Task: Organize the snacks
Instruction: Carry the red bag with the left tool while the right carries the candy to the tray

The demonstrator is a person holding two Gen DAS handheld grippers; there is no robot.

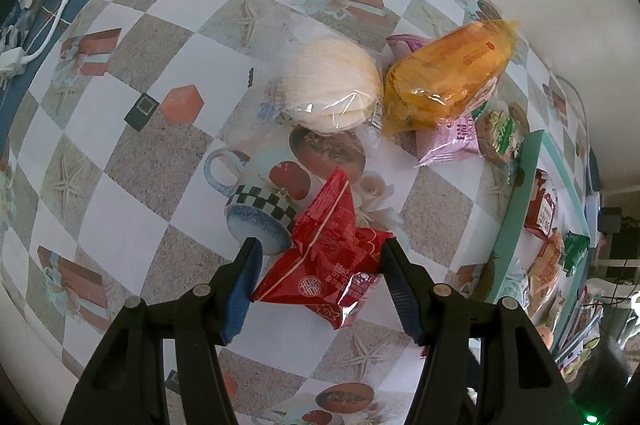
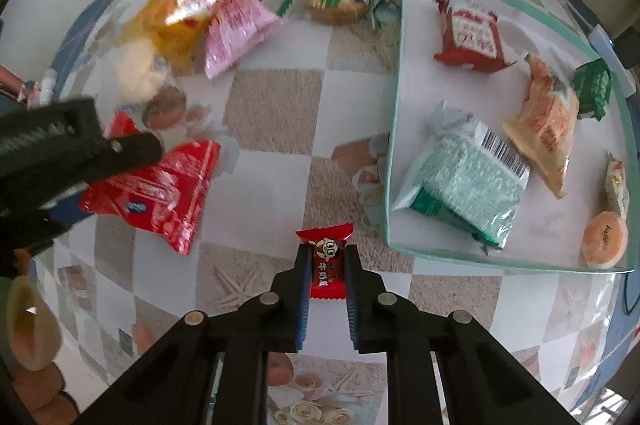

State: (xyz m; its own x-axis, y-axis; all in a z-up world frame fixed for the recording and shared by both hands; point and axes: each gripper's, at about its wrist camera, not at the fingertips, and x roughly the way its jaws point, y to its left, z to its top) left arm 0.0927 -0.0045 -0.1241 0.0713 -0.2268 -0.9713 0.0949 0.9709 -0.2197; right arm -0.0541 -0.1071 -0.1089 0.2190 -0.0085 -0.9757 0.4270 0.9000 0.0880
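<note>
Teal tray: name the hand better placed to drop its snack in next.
Right. The right gripper is shut on the small red candy close beside the teal tray; the left gripper holds the red packet farther away.

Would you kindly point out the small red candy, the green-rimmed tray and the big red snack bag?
small red candy [image 2: 329, 267], right wrist view, wrapper middle between the pads.
green-rimmed tray [image 2: 394, 161], right wrist view, near-left wall.
big red snack bag [image 1: 326, 257], left wrist view, bag middle.

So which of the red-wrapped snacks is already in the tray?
The red and white packet lying at the far end of the teal tray. The big red bag and the small red candy are still outside it, each between a tool's fingers.
</note>
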